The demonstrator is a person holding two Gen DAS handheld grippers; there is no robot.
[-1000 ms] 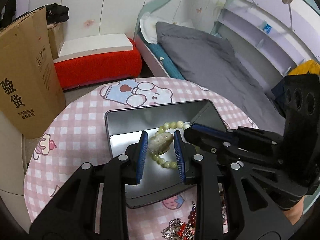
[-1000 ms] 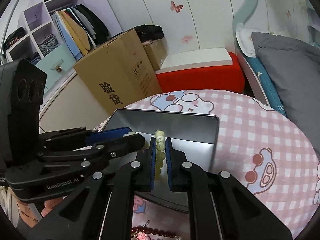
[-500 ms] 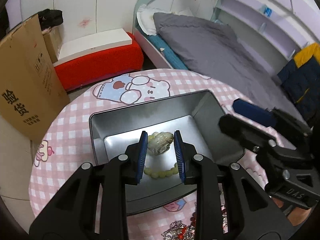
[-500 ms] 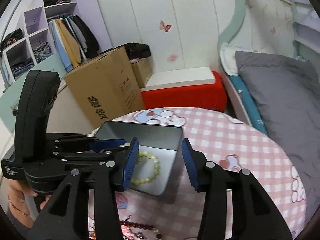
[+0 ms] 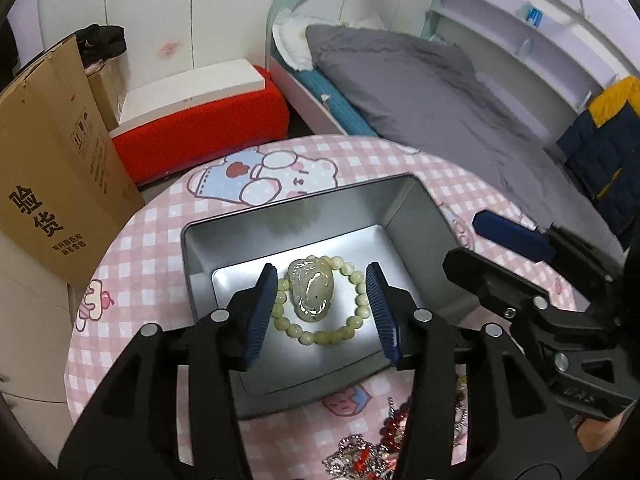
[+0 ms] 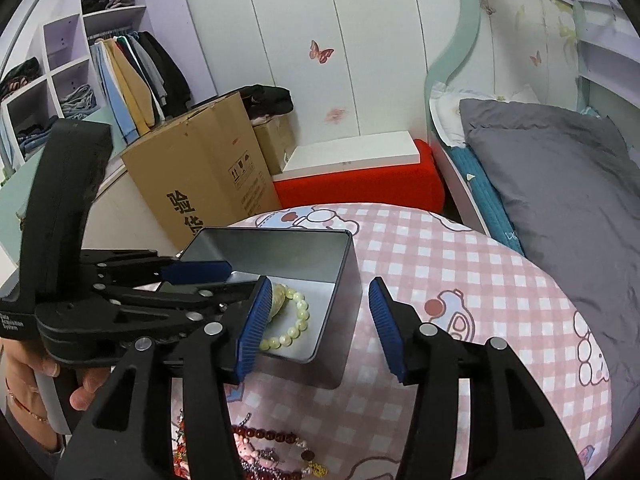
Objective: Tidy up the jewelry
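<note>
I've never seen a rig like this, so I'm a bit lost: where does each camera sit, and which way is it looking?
Left wrist: on the left gripper, looking down into the metal tin at the pale bead bracelet; its jaws are opening, the bracelet lying free.
Right wrist: on the right gripper, jaws opening over the tin's right wall; a hand holds the left gripper.
Shared: tin, bracelet, pink checked tablecloth, cardboard box, bed.

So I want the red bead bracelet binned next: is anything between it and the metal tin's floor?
Nothing visible blocks it. The red bead bracelet lies on the tablecloth before the open, lidless metal tin. Only the jade bracelet lies inside, with bare floor around it.
</note>
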